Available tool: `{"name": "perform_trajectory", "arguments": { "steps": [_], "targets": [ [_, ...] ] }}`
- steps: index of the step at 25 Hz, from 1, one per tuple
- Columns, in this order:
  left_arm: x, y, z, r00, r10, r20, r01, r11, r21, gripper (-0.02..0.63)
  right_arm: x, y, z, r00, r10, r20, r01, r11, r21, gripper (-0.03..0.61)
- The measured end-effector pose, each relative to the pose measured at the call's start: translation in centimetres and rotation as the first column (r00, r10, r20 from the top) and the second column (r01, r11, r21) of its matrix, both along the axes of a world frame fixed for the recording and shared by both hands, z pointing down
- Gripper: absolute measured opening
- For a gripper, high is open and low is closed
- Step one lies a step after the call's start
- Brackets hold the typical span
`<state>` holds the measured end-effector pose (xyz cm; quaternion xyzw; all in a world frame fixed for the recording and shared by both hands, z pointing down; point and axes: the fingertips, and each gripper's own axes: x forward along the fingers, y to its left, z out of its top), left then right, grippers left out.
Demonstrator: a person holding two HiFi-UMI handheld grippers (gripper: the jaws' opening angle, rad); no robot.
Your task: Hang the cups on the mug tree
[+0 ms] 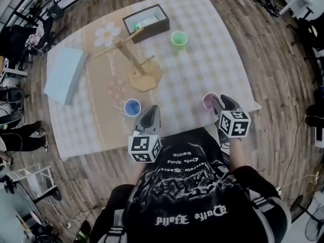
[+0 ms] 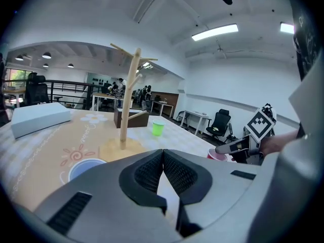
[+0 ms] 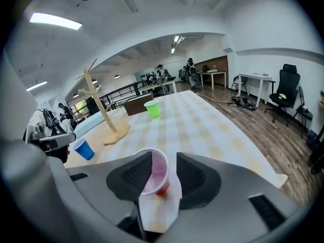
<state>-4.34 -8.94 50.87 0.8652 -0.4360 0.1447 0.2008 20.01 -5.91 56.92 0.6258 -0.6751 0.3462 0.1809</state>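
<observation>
Right gripper gapes around the pink cup standing near the cloth's right front edge, left gripper pinched shut and empty, so the grasp likely wants a centred, gentle squeeze that leaves the rim free for a mug tree peg.

Dark open box and pale flat box, well apart, on checked tablecloth.

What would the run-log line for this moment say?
right gripper: jaws open around upright pink cup | left gripper: jaws shut, empty, beside blue cup | mug tree: no cups hung | green cup: beyond tree
</observation>
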Motion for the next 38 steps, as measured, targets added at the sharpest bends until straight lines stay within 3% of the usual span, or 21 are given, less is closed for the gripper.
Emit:
{"name": "perform_trajectory", "arguments": {
  "steps": [6,9,22,30,38],
  "targets": [
    [-0.6,-0.5,0.3,1.0,-0.018,0.008,0.018,1.0,-0.007,0.02,0.1,-0.4,0.3,1.0,0.009,-0.013,-0.009,1.0,0.009,0.104],
    [-0.8,-0.6,0.4,1.0,-0.023,0.008,0.023,1.0,-0.008,0.02,0.0,-0.7,0.0,0.999,0.008,-0.033,-0.008,1.0,0.014,0.032],
    [-2.6,-1.2,0.9,0.997,-0.073,-0.005,0.073,0.997,-0.021,0.02,-1.3,-3.1,-1.9,0.987,-0.037,-0.158,0.046,0.997,0.058,0.028],
    [-3.2,-1.8,0.9,0.996,-0.086,-0.002,0.086,0.996,-0.018,0.02,-2.3,-6.5,-5.0,0.968,-0.003,-0.253,0.051,0.982,0.183,0.026],
    [-3.8,-2.4,0.9,0.994,-0.105,-0.004,0.105,0.994,-0.019,0.02,-5.3,-10.0,-7.0,0.946,-0.078,-0.314,0.161,0.956,0.246,0.026]
  ]
}}
